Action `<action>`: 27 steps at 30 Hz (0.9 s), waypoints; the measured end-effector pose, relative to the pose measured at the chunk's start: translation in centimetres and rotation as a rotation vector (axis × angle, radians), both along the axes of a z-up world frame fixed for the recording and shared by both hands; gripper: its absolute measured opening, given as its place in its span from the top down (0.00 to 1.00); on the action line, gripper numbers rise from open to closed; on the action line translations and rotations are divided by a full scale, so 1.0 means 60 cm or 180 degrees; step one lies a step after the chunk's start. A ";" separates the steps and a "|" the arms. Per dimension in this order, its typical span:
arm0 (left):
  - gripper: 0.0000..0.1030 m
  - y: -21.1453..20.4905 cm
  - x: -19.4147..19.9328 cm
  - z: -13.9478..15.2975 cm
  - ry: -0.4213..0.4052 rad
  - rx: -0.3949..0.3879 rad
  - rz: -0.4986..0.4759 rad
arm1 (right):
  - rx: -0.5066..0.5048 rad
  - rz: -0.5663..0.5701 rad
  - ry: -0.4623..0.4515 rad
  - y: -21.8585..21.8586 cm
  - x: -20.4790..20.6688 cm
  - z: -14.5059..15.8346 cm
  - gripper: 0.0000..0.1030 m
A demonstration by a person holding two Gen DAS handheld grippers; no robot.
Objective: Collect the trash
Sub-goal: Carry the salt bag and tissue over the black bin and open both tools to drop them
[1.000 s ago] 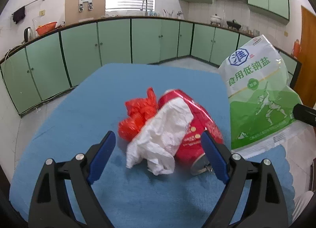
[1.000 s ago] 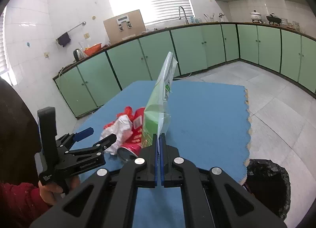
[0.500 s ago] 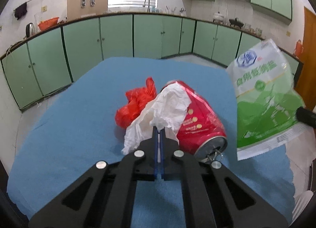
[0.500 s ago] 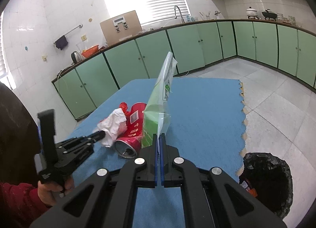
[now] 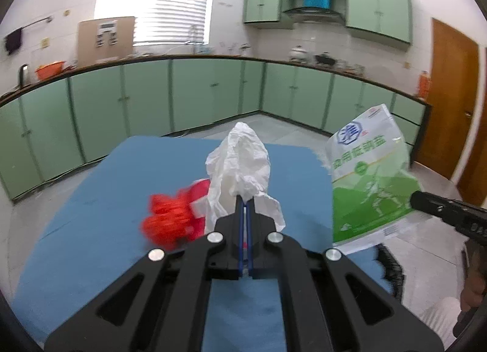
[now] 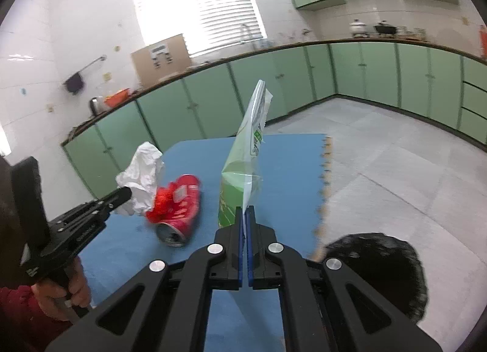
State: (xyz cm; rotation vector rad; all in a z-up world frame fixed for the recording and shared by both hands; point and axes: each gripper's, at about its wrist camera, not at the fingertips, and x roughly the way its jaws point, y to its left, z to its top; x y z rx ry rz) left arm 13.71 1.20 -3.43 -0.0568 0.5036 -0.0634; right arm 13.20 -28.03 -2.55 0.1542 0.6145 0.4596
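Note:
My left gripper (image 5: 244,204) is shut on a crumpled white tissue (image 5: 240,163) and holds it up above the blue mat (image 5: 91,230); both also show in the right wrist view, gripper (image 6: 123,193) and tissue (image 6: 143,175). My right gripper (image 6: 245,212) is shut on a green and white salt bag (image 6: 246,169), held upright on edge; the bag shows flat in the left wrist view (image 5: 369,181). A red can (image 6: 179,212) lies on the mat with a red plastic scrap (image 6: 162,202) against it.
A black trash bag (image 6: 380,269) stands open on the tiled floor just off the mat's right edge. Green kitchen cabinets (image 6: 365,78) line the far walls. A brown door (image 5: 450,108) is at the right.
My left gripper closed on the white tissue and lifted it off the can. The red scrap and can stay on the mat. My right gripper keeps the salt bag and has moved slightly.

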 end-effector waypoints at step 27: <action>0.96 -0.395 0.088 -0.144 0.0488 0.0112 -0.1357 | -0.0261 -0.1335 0.0608 -0.293 -0.055 -0.137 0.98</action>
